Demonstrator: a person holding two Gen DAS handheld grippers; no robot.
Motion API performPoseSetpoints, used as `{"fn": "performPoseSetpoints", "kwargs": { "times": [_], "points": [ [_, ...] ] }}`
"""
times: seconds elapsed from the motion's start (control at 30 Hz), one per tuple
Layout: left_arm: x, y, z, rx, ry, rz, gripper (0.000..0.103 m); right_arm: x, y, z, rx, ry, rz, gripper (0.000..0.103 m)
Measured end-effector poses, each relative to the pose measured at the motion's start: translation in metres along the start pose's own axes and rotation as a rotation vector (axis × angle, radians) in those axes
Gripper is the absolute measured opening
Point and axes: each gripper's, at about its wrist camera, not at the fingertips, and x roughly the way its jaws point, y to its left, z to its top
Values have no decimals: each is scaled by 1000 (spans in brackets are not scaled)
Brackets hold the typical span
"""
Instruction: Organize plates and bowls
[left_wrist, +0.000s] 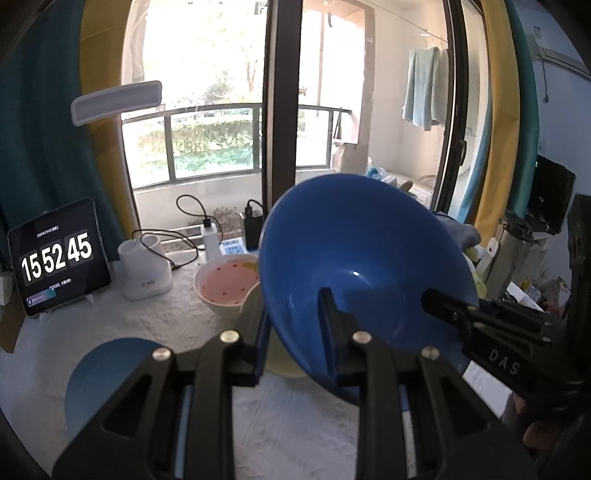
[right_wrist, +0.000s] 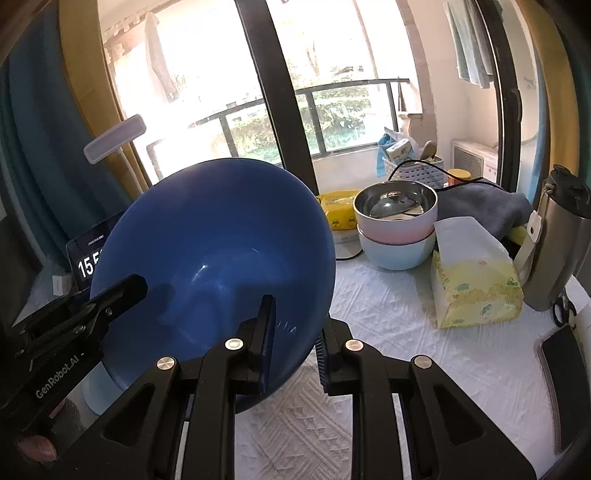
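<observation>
A large blue bowl (left_wrist: 354, 258) hangs tilted above the white tablecloth, held from both sides. My left gripper (left_wrist: 293, 306) is shut on its left rim, one finger inside and one outside. In the right wrist view my right gripper (right_wrist: 297, 314) is shut on the right rim of the same blue bowl (right_wrist: 214, 251). Each gripper shows in the other's view, reaching into the bowl. A cream bowl with a pink watermelon-print inside (left_wrist: 227, 284) stands behind, a pale yellow dish (left_wrist: 253, 299) sits partly hidden under the blue bowl, and a blue plate (left_wrist: 107, 373) lies at the near left.
Stacked pink and pale blue bowls (right_wrist: 397, 229) stand at the back right, beside a tissue pack (right_wrist: 474, 273), a steel flask (right_wrist: 554, 247) and a dark phone (right_wrist: 565, 384). A tablet clock (left_wrist: 59, 258), a white lamp base (left_wrist: 146, 269) and chargers line the window side.
</observation>
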Motion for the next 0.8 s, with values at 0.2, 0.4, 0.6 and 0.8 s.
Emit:
{"fn": "performPoseSetpoints", "kwargs": {
  "times": [0.2,0.4,0.6,0.8],
  "points": [
    [-4,5,-8,-17,19,-1,25,0,8,-6,-11,14,4,21],
    [-8,11,-18,-31,43,1,25,0,15,-13,-24,28,2,21],
    [-9,17,-32,-57,77,-4,25,1,20,-24,-28,61,2,21],
    [-10,21,-44,-65,105,-2,25,6,23,-37,-25,105,3,22]
  ]
}}
